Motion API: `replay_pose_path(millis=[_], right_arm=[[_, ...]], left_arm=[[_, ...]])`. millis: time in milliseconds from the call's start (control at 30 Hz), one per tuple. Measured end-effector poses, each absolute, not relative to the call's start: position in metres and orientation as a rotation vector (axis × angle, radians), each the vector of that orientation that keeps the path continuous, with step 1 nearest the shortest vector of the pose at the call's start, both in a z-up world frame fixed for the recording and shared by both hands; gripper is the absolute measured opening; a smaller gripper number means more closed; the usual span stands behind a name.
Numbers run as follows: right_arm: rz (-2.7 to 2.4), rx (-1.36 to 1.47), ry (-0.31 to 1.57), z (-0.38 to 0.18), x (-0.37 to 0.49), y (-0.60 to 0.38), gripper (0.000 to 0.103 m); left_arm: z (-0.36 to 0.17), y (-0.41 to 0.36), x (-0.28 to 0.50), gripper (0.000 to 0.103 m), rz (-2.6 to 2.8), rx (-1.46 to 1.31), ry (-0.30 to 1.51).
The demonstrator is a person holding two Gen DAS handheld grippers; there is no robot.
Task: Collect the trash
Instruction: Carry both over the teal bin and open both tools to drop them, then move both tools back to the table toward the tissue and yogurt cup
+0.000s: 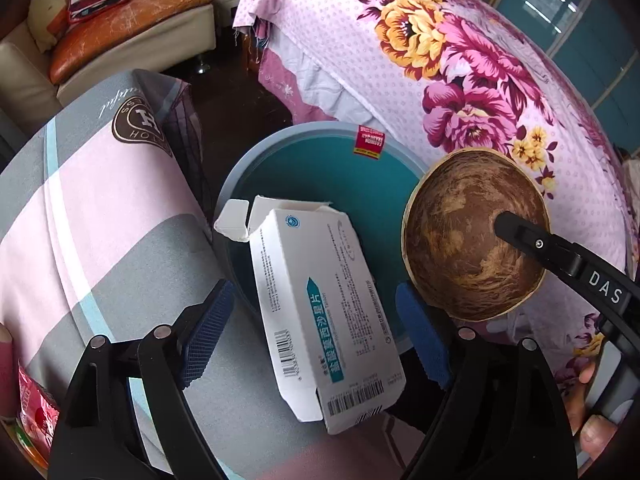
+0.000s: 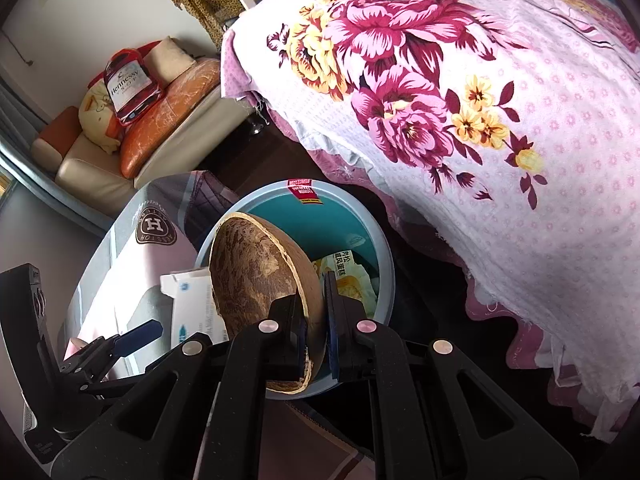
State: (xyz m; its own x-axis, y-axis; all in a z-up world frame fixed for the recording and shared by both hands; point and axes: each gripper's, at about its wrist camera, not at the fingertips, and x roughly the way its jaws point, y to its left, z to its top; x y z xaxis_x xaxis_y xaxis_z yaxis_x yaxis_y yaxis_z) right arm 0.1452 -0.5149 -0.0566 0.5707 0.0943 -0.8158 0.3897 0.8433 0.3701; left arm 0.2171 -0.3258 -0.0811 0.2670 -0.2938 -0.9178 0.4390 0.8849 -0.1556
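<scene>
A white medicine box (image 1: 320, 312) with its flap open hangs tilted over the near rim of a round blue bin (image 1: 320, 130). It lies between the wide-apart blue pads of my left gripper (image 1: 314, 292), and neither pad presses on it. My right gripper (image 2: 314, 292) is shut on the rim of a brown half coconut shell (image 2: 252, 272), held above the bin (image 2: 384, 264). In the left wrist view the shell (image 1: 460, 240) sits right of the box, with one black finger (image 1: 520, 232) inside it. A yellow and white wrapper (image 2: 348, 276) lies in the bin.
A bed with a pink floral sheet (image 1: 460, 80) rises right of the bin. A grey and pink quilt (image 1: 100, 220) lies on its left. A sofa (image 2: 100, 160) with cushions stands behind, across a dark floor. A red packet (image 1: 36, 412) shows at the lower left.
</scene>
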Motion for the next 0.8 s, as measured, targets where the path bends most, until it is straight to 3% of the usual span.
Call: replay_pose_path(millis=[200, 400, 533, 600, 700, 800], right_arm=[[-0.193, 0.546, 0.983, -0.063, 0.153, -0.510, 0.008], [-0.198, 0.530, 1.032, -0.075, 0.161, -0.502, 0.010], [-0.184, 0.534, 1.061, -0.079, 0.164, -0.493, 0.027], [-0.179, 0.532, 1.062, -0.078, 0.163, -0.488, 0.031], [-0.178, 0.521, 1.057, -0.071, 0.160, -0.481, 0.052], [-0.174, 0.501, 1.050, -0.062, 0.157, -0.472, 0.060]], left_arm=[[-0.080, -0.304, 0.220, 0.092, -0.475, 0.074, 1.212], [-0.080, -0.283, 0.219, 0.092, -0.465, 0.022, 1.227], [-0.081, -0.269, 0.213, 0.092, -0.459, -0.003, 1.243], [-0.078, -0.263, 0.209, 0.092, -0.460, -0.009, 1.241], [-0.072, -0.253, 0.201, 0.092, -0.459, -0.011, 1.230], [-0.063, -0.240, 0.193, 0.092, -0.454, -0.023, 1.218]])
